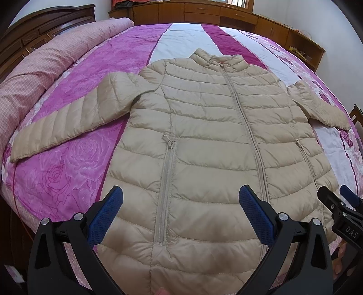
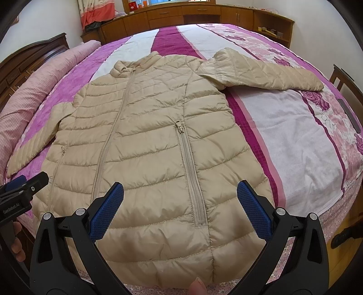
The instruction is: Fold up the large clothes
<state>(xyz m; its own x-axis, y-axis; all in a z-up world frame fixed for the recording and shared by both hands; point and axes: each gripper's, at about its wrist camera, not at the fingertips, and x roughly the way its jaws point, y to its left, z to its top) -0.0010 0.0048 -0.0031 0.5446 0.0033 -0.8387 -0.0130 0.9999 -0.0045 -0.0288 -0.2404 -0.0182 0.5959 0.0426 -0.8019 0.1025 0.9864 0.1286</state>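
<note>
A beige quilted puffer jacket [image 1: 204, 140] lies flat and zipped on the bed, collar far from me, both sleeves spread out to the sides; it also shows in the right wrist view [image 2: 147, 136]. My left gripper [image 1: 181, 211] is open and empty above the jacket's lower left half, near the hem. My right gripper [image 2: 181, 211] is open and empty above the lower right half, near the pocket zipper [image 2: 190, 170]. The right gripper's tip shows at the right edge of the left wrist view [image 1: 335, 204]; the left gripper shows at the left edge of the right wrist view [image 2: 20, 192].
The bed has a pink, purple and white floral cover [image 2: 295, 136]. A rolled pink quilt [image 1: 45, 68] lies along the left side by the dark wooden headboard [image 1: 34, 29]. Wooden cabinets [image 1: 204, 13] line the far wall. A wooden chair [image 2: 342, 79] stands at the right.
</note>
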